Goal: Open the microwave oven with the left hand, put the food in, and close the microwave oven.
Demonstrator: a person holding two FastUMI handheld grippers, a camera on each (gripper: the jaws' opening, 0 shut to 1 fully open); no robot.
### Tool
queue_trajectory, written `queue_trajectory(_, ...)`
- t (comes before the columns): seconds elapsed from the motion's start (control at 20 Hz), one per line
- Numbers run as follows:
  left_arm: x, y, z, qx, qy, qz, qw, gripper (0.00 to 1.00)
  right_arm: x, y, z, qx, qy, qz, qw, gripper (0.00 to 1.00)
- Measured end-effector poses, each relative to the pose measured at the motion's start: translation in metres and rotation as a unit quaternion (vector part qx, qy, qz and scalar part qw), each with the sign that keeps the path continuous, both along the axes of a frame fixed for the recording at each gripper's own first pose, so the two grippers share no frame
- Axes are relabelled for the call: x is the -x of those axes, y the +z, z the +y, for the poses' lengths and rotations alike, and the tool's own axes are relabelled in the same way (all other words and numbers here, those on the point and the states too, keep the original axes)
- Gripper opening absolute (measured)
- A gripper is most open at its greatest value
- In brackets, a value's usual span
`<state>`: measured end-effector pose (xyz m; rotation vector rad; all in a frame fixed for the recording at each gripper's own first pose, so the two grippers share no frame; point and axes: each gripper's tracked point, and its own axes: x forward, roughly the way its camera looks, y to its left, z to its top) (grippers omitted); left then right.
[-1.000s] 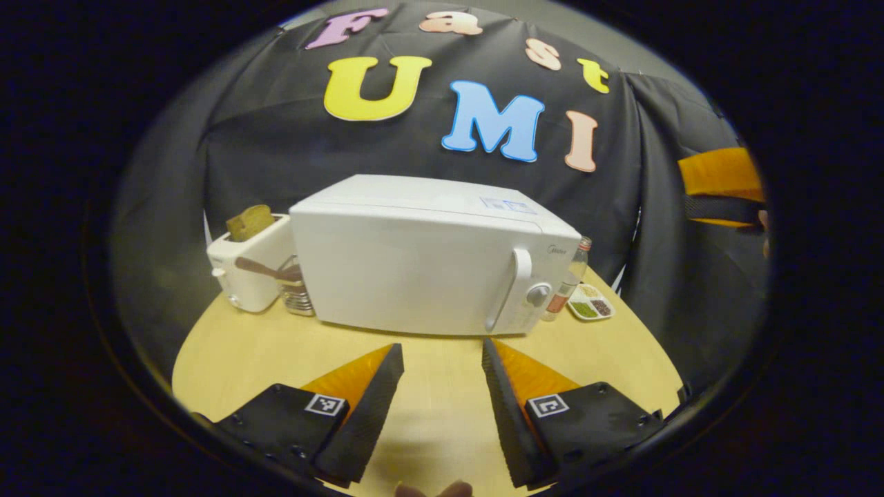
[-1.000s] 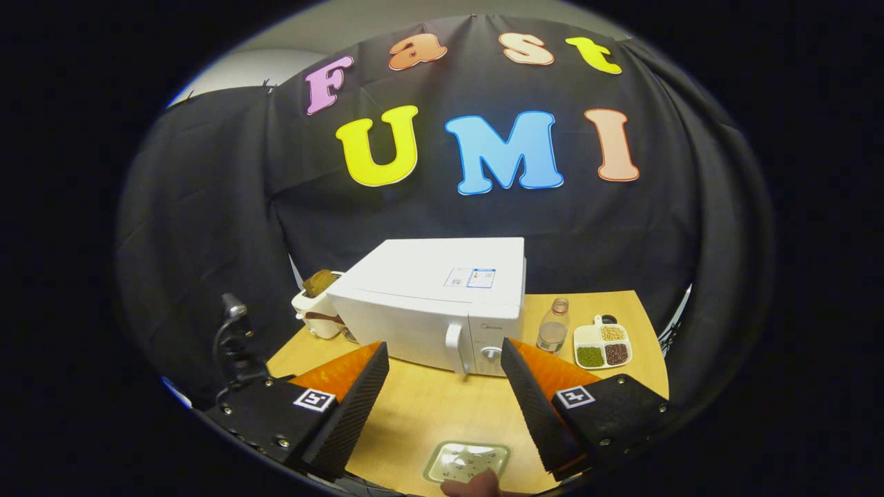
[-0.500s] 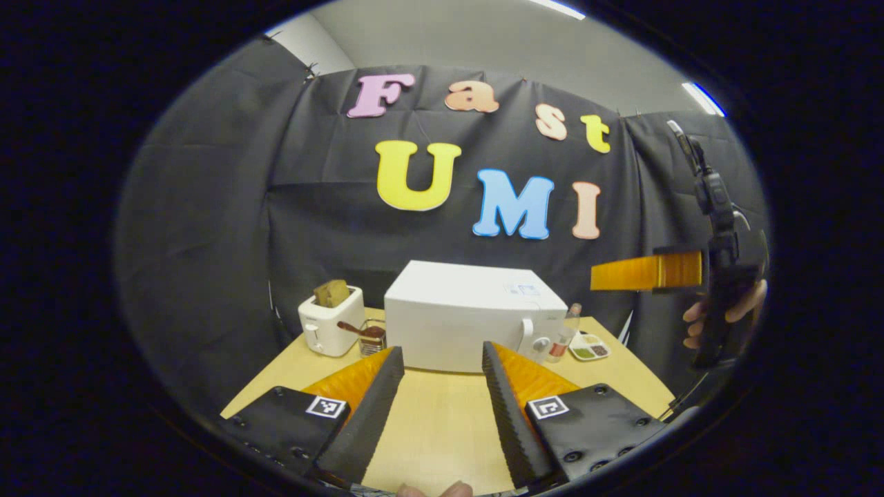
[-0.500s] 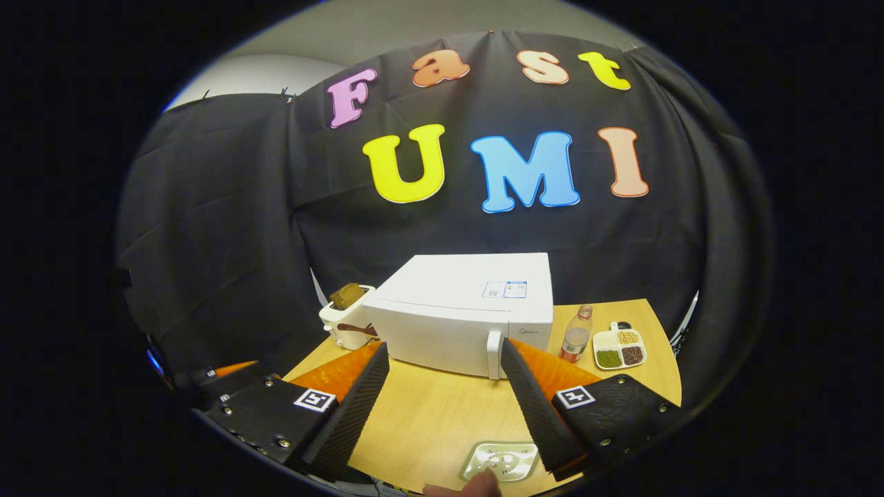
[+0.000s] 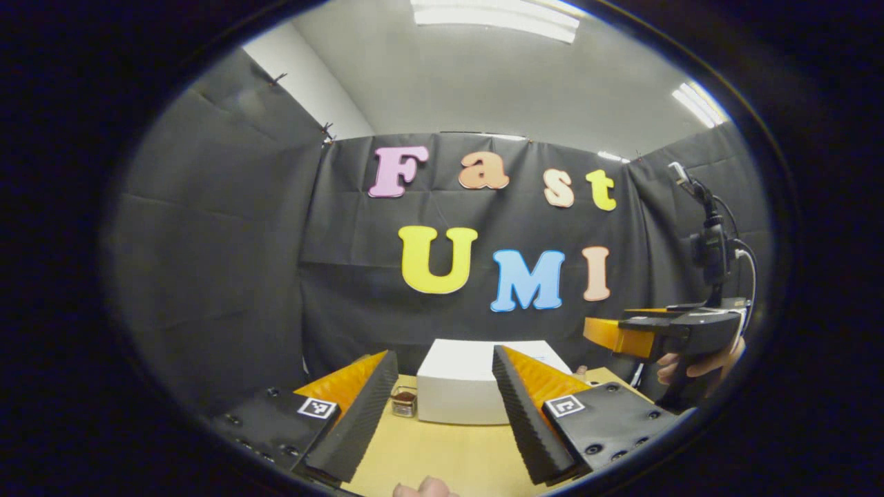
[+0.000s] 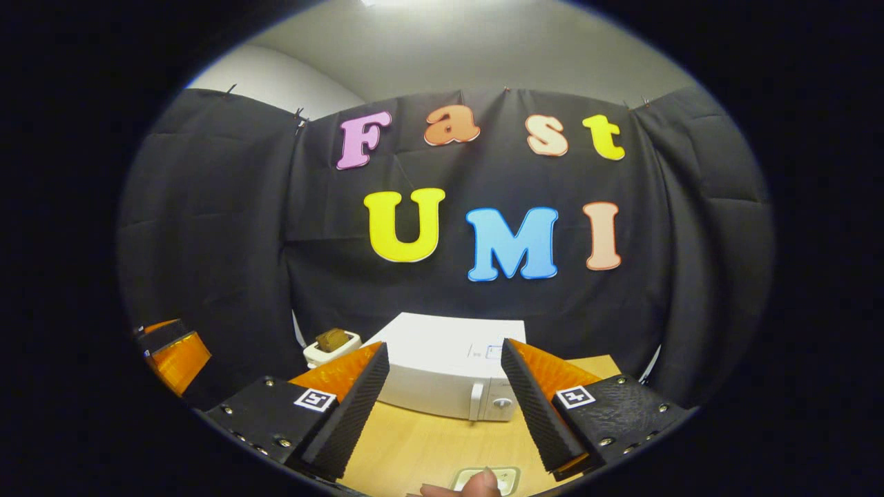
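L tongs (image 5: 440,407) are sitting spread wide w/ nothing between the fingers, hovering above the near part of the desk (image 5: 442,455) and pointing toward the microwave (image 5: 476,390). The microwave is standing at the back-centre of the desk w/ its door shut, against the booth's black cloth. In the left gripper view a small jar (image 5: 403,404) is showing just beside the microwave's left side, and the R tongs (image 5: 625,335) are showing far right, held by a hand (image 5: 697,362), up off the desk.

R tongs (image 6: 445,407) are likewise gaping, gripping nothing, aimed at the microwave (image 6: 449,369); its handle (image 6: 475,410) and knob (image 6: 503,402) are facing the camera at the front right. A toaster (image 6: 331,347) w/ a brown slice in it is standing left of the microwave, near it. A pale tray (image 6: 487,478) is lying on the desk (image 6: 414,449) at the bottom edge, close to the camera and well apart from the microwave; a fingertip is partly covering it, contents too small to tell. L tongs (image 6: 169,352) are peeking in at far left.
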<state>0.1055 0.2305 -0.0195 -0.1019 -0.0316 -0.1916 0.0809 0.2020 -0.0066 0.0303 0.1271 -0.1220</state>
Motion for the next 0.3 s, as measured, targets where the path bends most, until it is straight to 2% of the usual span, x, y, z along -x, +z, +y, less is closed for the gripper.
queue_trajectory(0.1,0.0,0.009,0.005,-0.01,0.011,-0.019,1.0,0.93,0.002,0.005,0.007,0.02,0.003,-0.013,1.0,1.0)
queue_trajectory(0.15,0.003,0.008,0.004,-0.015,0.009,-0.021,1.0,0.94,0.001,0.004,0.012,0.029,0.009,-0.011,0.999,0.96)
queue_trajectory(0.3,-0.003,0.007,0.009,-0.012,0.015,-0.021,1.0,0.94,-0.003,0.003,0.023,0.033,0.022,-0.007,0.999,1.0)
